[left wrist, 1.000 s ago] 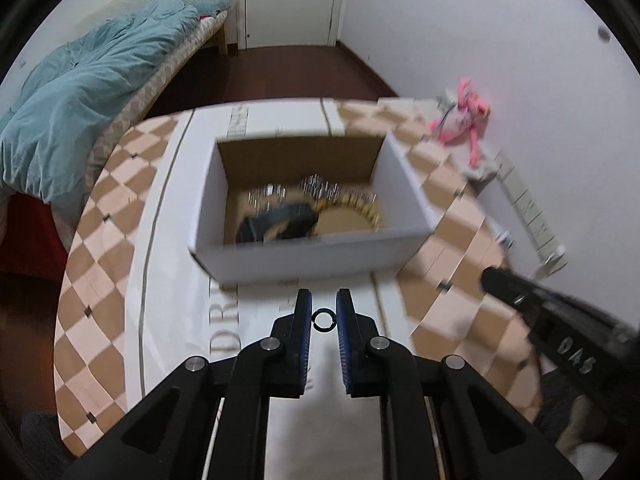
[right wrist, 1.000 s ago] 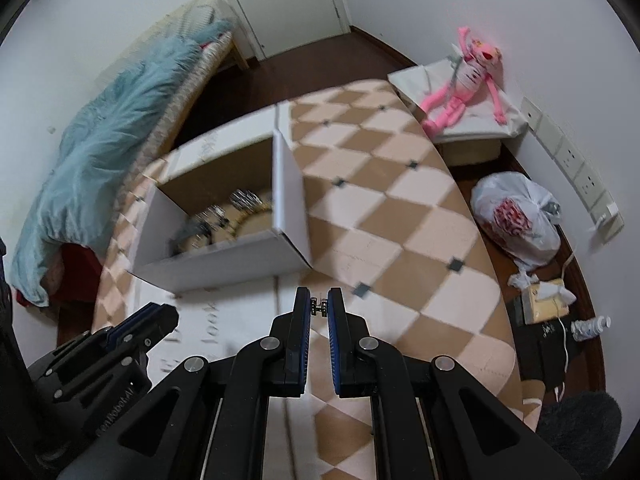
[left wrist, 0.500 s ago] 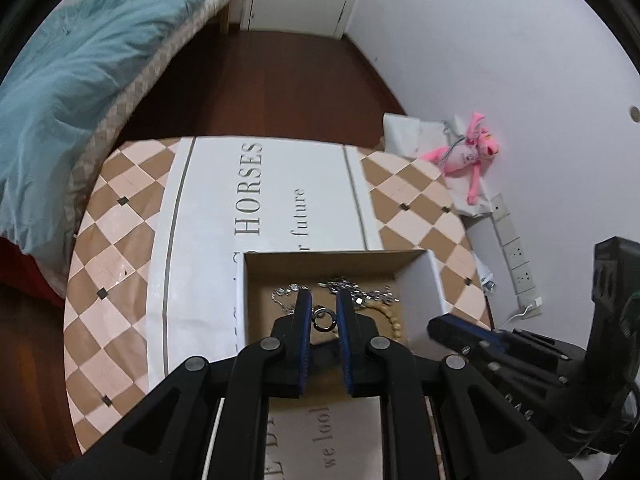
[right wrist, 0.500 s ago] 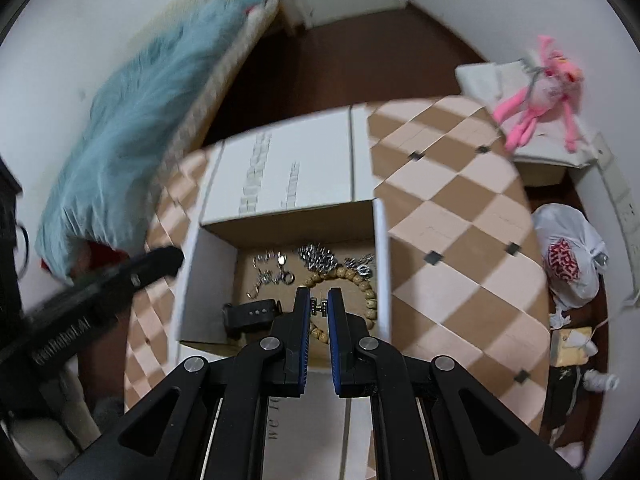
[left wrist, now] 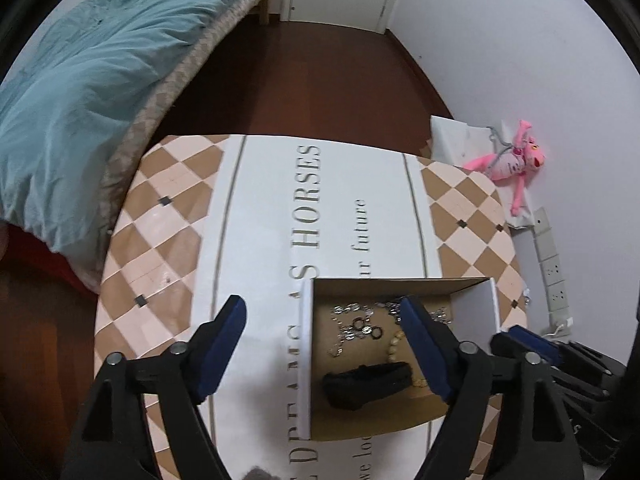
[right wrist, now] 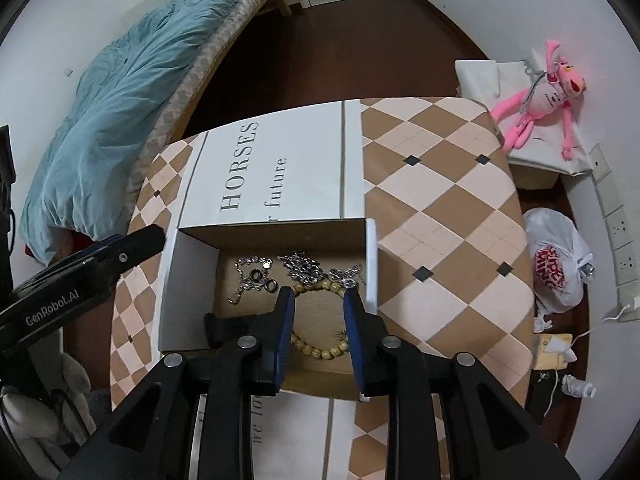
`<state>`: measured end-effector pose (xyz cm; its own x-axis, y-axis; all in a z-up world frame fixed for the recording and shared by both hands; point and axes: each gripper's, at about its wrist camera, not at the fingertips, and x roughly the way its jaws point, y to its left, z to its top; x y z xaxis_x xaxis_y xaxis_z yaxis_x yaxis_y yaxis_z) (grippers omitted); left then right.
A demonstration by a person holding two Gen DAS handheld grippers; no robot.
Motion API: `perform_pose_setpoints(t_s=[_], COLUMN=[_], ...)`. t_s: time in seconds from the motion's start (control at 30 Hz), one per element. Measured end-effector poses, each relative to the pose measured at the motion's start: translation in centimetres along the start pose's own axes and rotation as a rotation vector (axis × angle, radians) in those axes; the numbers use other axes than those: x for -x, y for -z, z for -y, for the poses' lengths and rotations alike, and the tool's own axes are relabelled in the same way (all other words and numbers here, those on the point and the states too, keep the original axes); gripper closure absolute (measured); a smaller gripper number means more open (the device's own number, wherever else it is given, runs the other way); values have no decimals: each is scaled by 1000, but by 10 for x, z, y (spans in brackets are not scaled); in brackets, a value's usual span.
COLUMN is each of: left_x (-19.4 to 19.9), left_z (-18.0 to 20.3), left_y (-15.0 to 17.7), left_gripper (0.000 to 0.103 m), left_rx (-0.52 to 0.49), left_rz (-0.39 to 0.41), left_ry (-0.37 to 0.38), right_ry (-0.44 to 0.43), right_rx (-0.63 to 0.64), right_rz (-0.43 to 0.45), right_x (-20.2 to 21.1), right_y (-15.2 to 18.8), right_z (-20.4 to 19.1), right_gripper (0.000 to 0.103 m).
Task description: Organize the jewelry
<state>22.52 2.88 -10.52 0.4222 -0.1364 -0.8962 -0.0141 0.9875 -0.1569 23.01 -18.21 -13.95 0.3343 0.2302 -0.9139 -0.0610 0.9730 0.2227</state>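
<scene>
I have the left gripper [left wrist: 322, 328] spread wide above the open white cardboard box with the brown inside [left wrist: 305, 364], its jaws straddling the box's left wall, with nothing between them. Half a second ago those jaws were nearly closed on a small dark metal ring; now that ring is out of them, and two small dark rings [left wrist: 367, 327] lie on the box floor among the silver chains [left wrist: 347, 312]. I cannot tell which of the two it was.

My right gripper [right wrist: 318, 294] has also opened since the last frame, though less far: the jaws stand at a moderate gap and hold nothing, where a tiny silver piece was pinched before. It hangs over the right half of the box, above the tan wooden bead bracelet [right wrist: 320, 350], which shows between the blue fingers [right wrist: 285, 320]. The silver chains and charms [right wrist: 306, 268] sit along the far wall, and the black band-shaped piece [left wrist: 368, 384] lies near the front-left of the floor.

The box rests on the checkered brown and cream tablecloth [right wrist: 440, 208], on its white printed panel. The pink plush toy [right wrist: 544, 96] lies beyond the table's far right corner, and the teal duvet [left wrist: 80, 80] covers the bed to the left.
</scene>
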Motion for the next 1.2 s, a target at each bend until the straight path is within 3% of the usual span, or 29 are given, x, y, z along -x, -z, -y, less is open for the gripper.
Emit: perform_pose_setpoints(t_s=[0.07,0.13,0.23,0.5,0.67,0.97,1.2], left_x=[4,7,10,16,36,108,171], left_z=[-3,-5,-6,3,9,22,28], left_y=[5,10,23,53,60,72,92], left_gripper=[14,10,9,7,7,7,7], left_rx=[-1,-3,-20,-50,-48,-51,-49], left_rz=[17,29,49,46,66,165,235], left_ry=[-37,-63,-108,-155,-151,-127,-148], right_ry=[40,83,156,251,255,258,255], right_rx=[11,24,46,29,23,27,34], right_rz=[9,18,3,15,42,156,268], right_x=[4,8,8,15,34,107,182], right_y=[5,11,21,39,44,66,91], right_z=[-2,-3,-6,2,-1,-17,-31], right_gripper=[59,29,6,1,1,1,1])
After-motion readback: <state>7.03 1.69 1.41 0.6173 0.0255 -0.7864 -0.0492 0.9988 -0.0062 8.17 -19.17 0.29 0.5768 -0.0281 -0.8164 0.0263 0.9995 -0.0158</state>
